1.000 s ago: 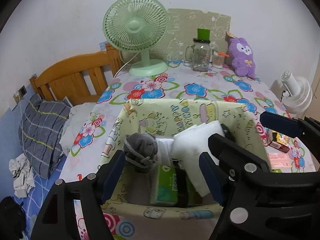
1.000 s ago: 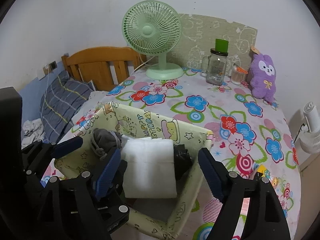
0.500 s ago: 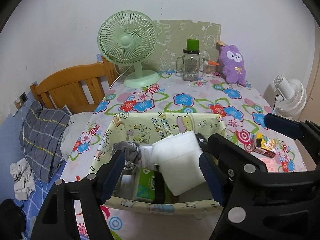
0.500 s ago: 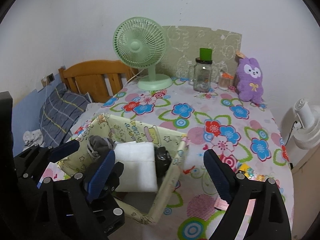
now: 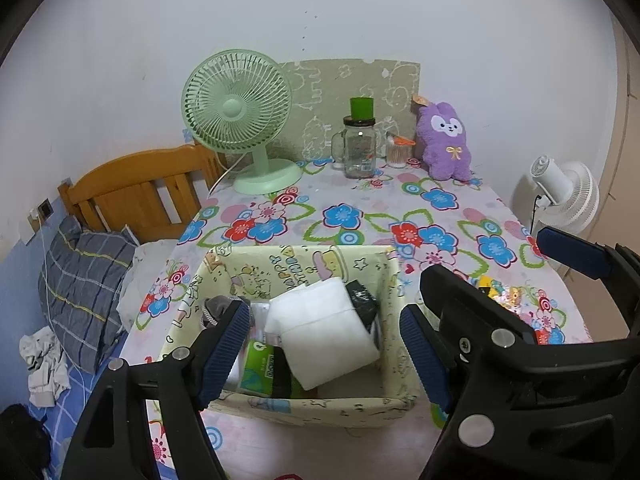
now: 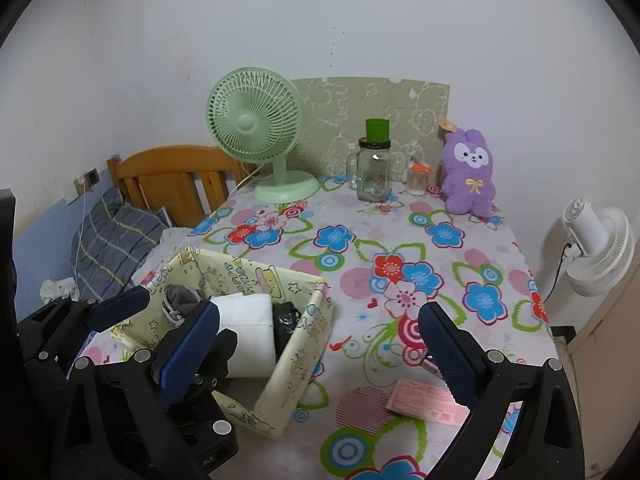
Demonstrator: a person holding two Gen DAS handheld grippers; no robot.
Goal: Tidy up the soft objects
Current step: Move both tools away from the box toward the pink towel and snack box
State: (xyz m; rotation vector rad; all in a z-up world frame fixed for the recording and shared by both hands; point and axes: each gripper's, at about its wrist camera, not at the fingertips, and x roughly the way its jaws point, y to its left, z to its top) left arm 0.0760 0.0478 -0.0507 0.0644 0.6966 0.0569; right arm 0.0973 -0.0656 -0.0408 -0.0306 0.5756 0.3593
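Both grippers, left (image 5: 322,350) and right (image 6: 318,354), have pulled back from the box (image 5: 304,404) on the table (image 6: 400,240), jaws wide and empty; sock (image 5: 218,308), white pad (image 5: 320,336) and tissue pack (image 5: 258,370) lie inside, suggesting the sorting is nearly finished.

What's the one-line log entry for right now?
left gripper: open, empty | right gripper: open, empty | fabric bin: holds white pad, grey sock | purple plush: on table, outside bin
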